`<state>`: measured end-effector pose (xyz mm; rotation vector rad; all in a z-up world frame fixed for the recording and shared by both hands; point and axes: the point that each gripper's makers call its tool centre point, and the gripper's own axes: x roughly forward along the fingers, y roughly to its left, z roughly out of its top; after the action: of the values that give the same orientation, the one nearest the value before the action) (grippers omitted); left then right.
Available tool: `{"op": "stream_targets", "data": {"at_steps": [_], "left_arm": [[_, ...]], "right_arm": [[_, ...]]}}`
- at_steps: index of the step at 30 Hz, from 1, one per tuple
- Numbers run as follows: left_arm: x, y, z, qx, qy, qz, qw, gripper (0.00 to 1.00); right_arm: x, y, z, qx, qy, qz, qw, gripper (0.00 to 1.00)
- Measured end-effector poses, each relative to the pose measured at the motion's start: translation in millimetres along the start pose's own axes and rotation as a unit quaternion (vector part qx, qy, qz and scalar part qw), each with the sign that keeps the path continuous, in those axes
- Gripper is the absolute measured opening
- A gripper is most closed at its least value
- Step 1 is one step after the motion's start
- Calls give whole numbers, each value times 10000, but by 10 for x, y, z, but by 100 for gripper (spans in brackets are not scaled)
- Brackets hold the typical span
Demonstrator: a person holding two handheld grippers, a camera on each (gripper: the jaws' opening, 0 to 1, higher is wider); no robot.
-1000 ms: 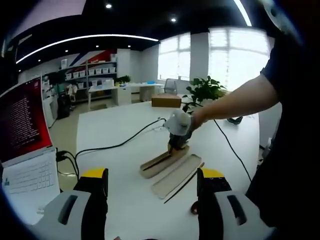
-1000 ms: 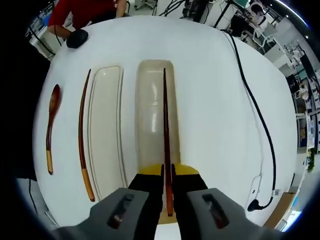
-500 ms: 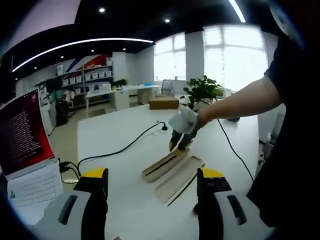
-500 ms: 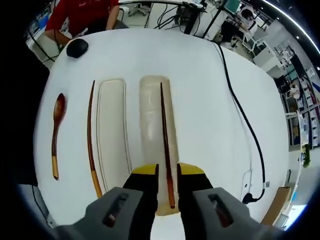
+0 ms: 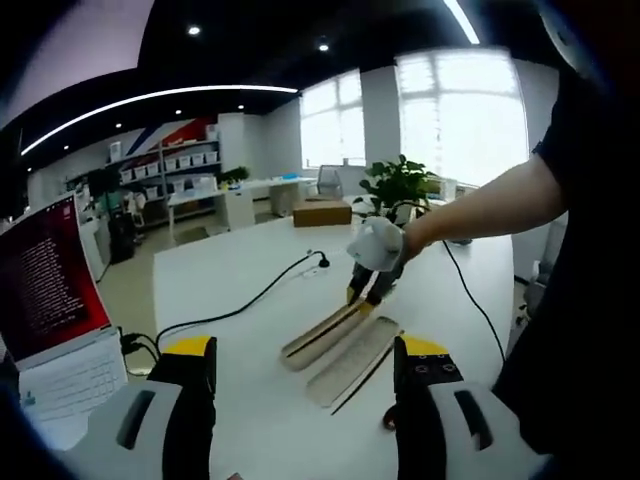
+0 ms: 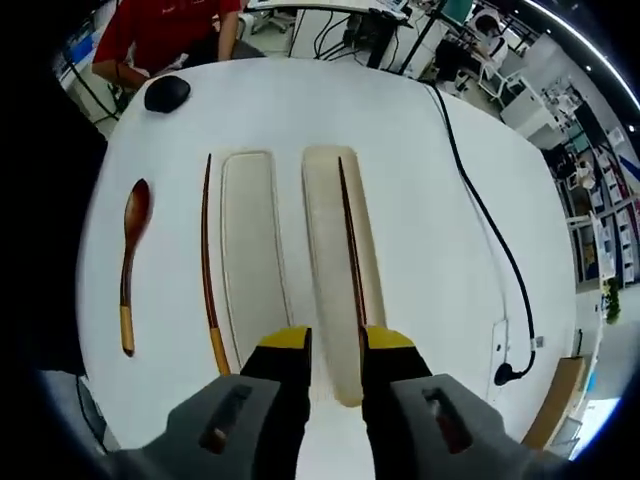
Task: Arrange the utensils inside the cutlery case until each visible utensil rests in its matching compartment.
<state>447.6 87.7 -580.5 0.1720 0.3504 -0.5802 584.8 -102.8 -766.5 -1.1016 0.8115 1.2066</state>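
Note:
Two beige halves of the cutlery case lie side by side on the white table. A dark chopstick [image 6: 350,240] lies lengthwise in the right half [image 6: 328,262]; the left half [image 6: 250,250] holds nothing. A second chopstick [image 6: 207,262] and a wooden spoon [image 6: 130,250] rest on the table to the left of the case. My right gripper [image 6: 337,345] hovers open above the case's near end, with the chopstick's end just under its right jaw. My left gripper [image 5: 305,350] is open and holds nothing, well short of the case [image 5: 322,334], with the right gripper [image 5: 375,262] above it.
A black mouse [image 6: 167,93] sits at the far left of the table, near a person in red [image 6: 170,25]. A black cable [image 6: 490,230] runs along the right side to a plug [image 6: 505,375]. A laptop [image 5: 45,300] stands at the left.
My right gripper was shut on the chopstick, then opened and drew back. The chopstick now lies free in the right half. The left gripper has stayed open.

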Motion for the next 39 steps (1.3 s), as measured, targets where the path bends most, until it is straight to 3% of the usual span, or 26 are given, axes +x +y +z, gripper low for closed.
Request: {"op": "stream_targets", "data": {"at_steps": [3,7,14,22,28,39], "left_arm": [[14,-12,11,43,22,-23,10000,74],[44,-78,192,197,-182,-92,9996,74],[85,-242,131,371,12,-281,9989,74],[199,-344,297,494,-154,-389,9979,74],[196,-344,229,436,-54,-411,9982,74],[197,-303,363,705,-124,-449,9964,74]], "right_arm": [[-12,40,12,91,-112,39,9999,17],[-58,78,-4,186,-208,-2,9996,18],[-151,114,-99,157,-168,-37,9997,21],[-213,139,-124,141,-216,-62,9996,23],[-215,208,-114,190,-272,29,9994,24],[-222,254,-30,33,-290,23,9996,25]]}}
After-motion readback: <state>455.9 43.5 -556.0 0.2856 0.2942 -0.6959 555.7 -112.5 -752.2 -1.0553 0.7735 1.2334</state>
